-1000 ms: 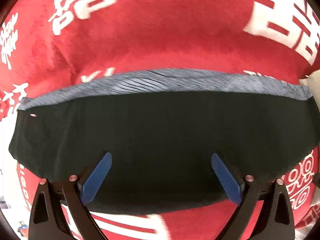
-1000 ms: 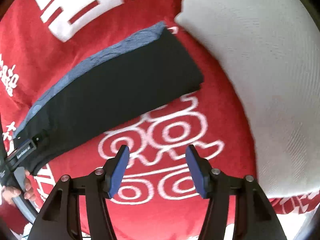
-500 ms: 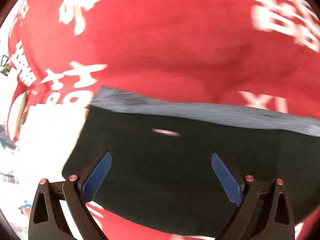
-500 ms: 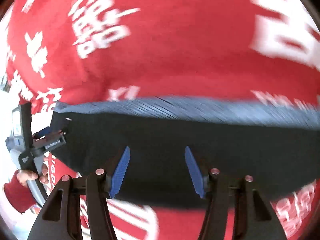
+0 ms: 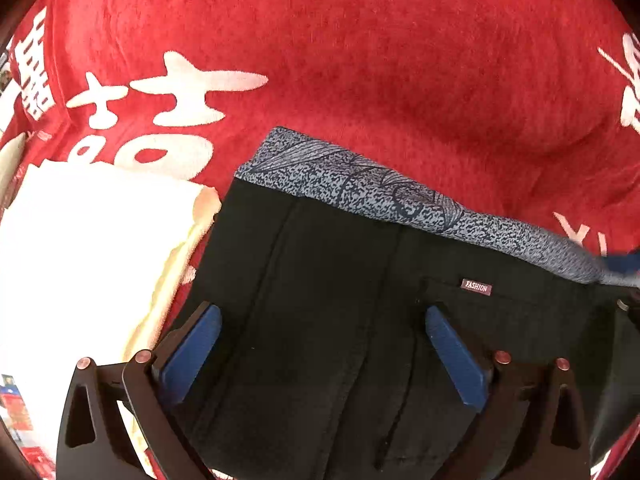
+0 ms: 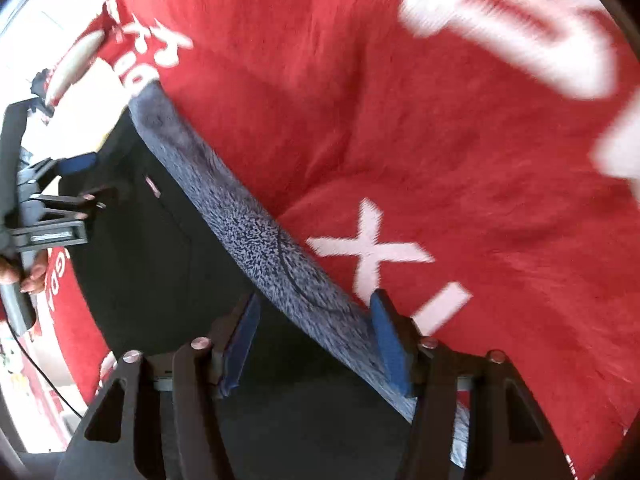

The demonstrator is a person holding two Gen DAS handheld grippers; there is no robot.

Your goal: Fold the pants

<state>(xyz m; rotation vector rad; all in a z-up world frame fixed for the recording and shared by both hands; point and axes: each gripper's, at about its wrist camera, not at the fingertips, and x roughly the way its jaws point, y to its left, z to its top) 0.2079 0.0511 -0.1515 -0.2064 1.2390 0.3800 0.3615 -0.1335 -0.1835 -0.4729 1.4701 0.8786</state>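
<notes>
Straddling pants (image 5: 328, 320) | left fingers (image 5: 192, 356) spread | right fingers (image 6: 386, 336) closing astride edge

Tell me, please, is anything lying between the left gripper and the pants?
Nothing visible does. The left gripper hangs open directly over the black pants, with only air between. The white folded cloth lies beside the pants on the red blanket, not on top of them.
</notes>
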